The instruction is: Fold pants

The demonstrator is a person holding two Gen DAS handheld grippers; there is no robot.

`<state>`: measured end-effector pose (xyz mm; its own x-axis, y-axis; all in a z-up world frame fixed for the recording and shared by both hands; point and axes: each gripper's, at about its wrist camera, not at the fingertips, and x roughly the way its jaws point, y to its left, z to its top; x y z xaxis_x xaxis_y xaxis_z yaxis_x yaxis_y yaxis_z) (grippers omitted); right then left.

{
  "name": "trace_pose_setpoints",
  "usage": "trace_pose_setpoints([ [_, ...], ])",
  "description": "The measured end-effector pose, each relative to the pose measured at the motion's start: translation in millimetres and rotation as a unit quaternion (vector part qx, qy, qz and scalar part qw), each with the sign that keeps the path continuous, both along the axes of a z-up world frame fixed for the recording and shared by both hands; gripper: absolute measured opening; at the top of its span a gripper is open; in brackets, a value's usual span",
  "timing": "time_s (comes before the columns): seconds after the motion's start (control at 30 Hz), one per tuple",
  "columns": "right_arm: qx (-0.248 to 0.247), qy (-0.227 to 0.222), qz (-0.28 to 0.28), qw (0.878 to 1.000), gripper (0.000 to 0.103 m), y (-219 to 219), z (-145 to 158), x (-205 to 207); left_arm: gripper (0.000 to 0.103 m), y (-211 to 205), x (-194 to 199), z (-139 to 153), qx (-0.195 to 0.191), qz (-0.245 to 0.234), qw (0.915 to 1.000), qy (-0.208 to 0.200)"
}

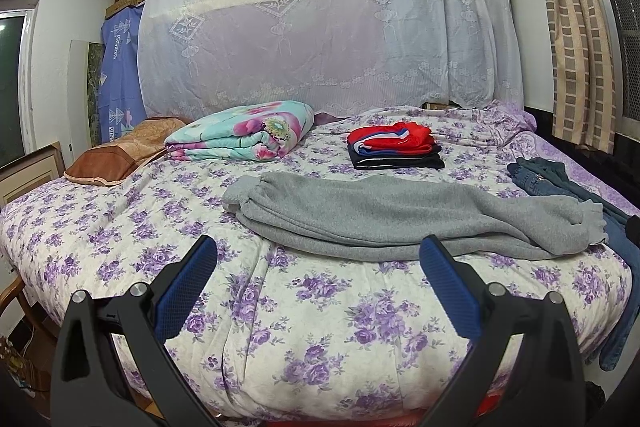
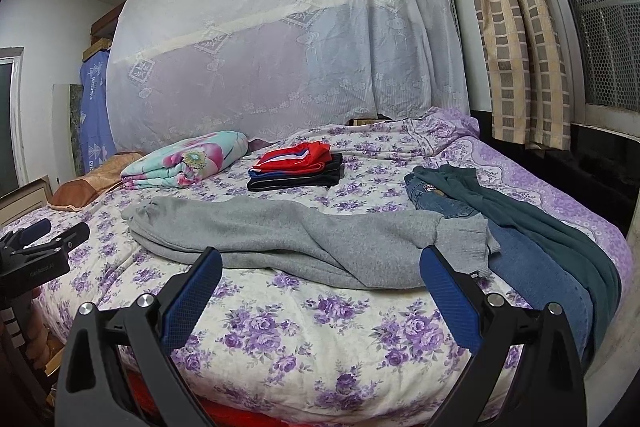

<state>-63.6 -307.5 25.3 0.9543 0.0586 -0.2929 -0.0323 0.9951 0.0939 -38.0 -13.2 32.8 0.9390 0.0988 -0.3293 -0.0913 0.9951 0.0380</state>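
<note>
The left tongs (image 1: 318, 251) and right tongs (image 2: 320, 263) are held released, jaws spread wide, above the near edge of the bed (image 1: 320, 327). Just beyond them the grey pants (image 1: 392, 215) are laid flat, long axis running left to right, cuffs to the left and waistband to the right. Only in the right wrist view are the jeans (image 2: 532, 263) and dark green garment (image 2: 560, 227) beside the waistband seen fully.
</note>
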Motion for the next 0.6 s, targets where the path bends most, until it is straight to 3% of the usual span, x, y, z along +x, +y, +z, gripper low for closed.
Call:
trace_pose_setpoints([
  [0.6, -0.001, -0.001, 0.0, 1.0, 0.1, -0.5, 0.9, -0.5, 0.099, -0.5, -0.2, -0.5, 0.0, 0.001, 1.0, -0.001],
])
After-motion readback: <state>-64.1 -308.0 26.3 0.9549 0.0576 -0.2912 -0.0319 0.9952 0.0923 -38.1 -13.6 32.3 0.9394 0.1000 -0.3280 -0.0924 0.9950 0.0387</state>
